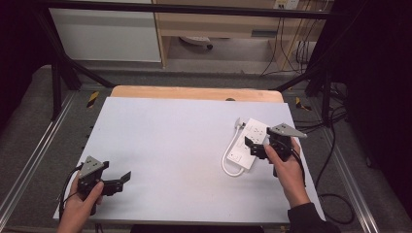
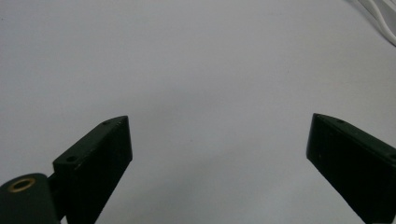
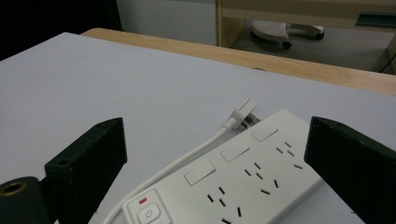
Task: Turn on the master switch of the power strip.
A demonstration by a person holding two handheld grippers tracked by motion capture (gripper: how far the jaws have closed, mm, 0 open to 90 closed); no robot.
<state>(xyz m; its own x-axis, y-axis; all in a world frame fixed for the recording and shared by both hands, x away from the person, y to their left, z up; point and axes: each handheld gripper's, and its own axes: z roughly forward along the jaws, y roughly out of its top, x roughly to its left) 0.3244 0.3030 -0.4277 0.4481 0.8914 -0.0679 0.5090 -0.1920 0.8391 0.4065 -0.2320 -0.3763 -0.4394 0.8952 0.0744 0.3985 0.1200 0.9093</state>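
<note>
Between the jaws: white power strip (image 3: 243, 179) lies flat just under right gripper (image 3: 215, 163), jaws spread, gripping nothing.
Beyond it: plug (image 3: 243, 113), cord (image 1: 227, 162) looped alongside.
Left gripper (image 2: 217, 158): spread, over bare table (image 1: 170, 141), well apart.
Risk: closing off-centre may skid the strip, dragging the cord.
Hidden: strip's near end, cut off.

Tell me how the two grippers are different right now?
The right gripper sits over the white power strip; the left gripper hovers over bare table. The right one is farther up the table, the left one near the person's edge. Both have jaws wide open, holding nothing.
</note>
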